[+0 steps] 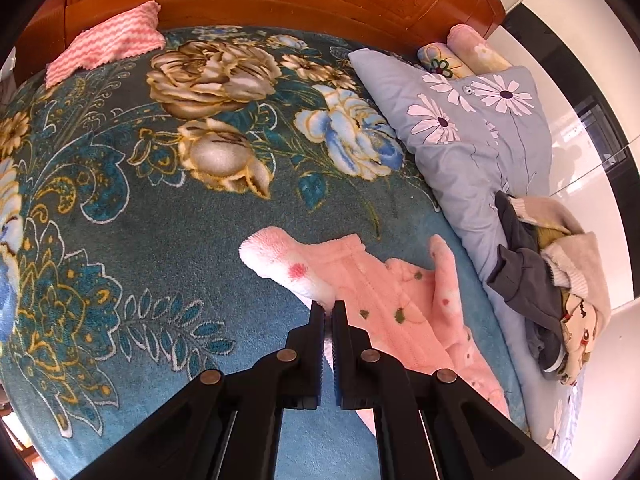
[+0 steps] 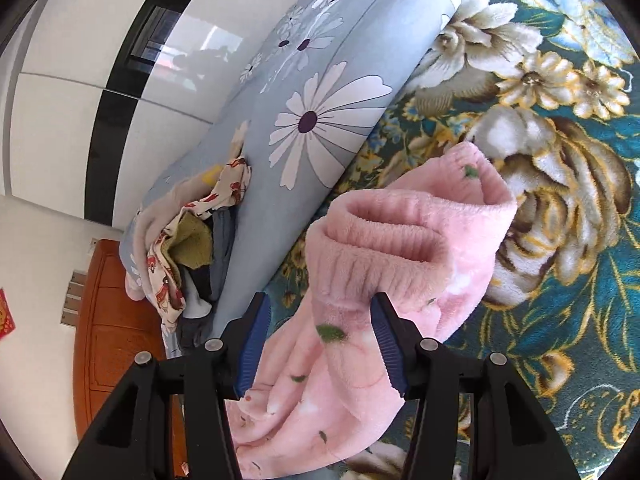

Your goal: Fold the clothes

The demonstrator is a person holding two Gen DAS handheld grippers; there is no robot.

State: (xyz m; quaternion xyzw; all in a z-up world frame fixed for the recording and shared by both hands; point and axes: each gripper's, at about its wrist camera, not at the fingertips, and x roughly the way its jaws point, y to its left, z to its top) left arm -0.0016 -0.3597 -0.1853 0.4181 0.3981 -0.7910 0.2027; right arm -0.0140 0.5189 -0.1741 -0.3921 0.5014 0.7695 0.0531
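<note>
Your left gripper (image 1: 329, 308) is clamped on a fold of the pink fleece garment (image 1: 384, 300), which lies on the floral blanket (image 1: 132, 208) with open bedding to its left. Your right gripper (image 2: 320, 312) stands apart around the garment's ribbed cuff (image 2: 384, 248); you cannot tell whether the pads press it. Close by are the daisy quilt (image 2: 316, 92) and a clothes pile (image 1: 560, 276), partly hidden.

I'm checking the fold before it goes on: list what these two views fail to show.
- Left wrist view: the pink fleece garment runs under the left gripper; its near end is hidden.
- Right wrist view: the garment's lower part is cut off by the frame edge.
- Both views: the clothes pile overlaps itself, so its pieces cannot be counted.
</note>
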